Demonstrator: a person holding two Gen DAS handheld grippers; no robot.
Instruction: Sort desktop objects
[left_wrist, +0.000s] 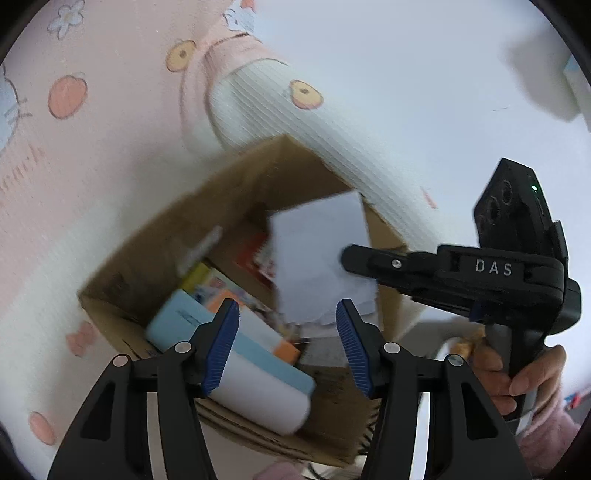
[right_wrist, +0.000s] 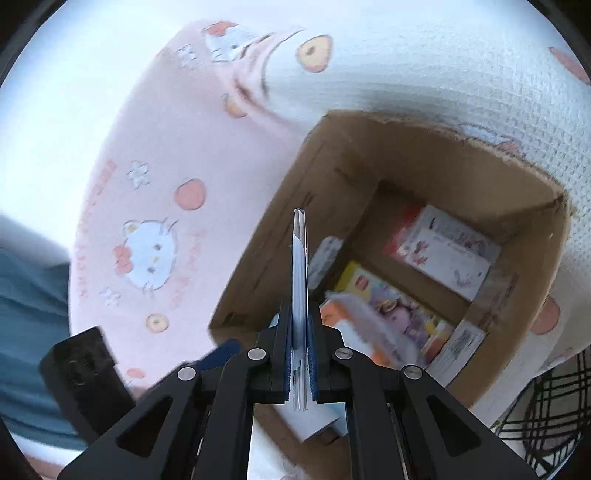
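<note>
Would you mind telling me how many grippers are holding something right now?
1. The right gripper is shut on a thin white packet above the cardboard box; the left gripper is open, empty.

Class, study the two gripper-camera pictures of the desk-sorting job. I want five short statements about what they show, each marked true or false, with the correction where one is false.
1. The right gripper is shut on a thin white packet. True.
2. The left gripper holds a blue box. False: its jaws stand open with nothing gripped between them.
3. The cardboard box has nothing in it. False: several colourful small boxes lie inside.
4. The cardboard box sits on a pink and white cartoon-print cloth. True.
5. The white packet is held above the open cardboard box. True, as the left wrist view shows.
</note>
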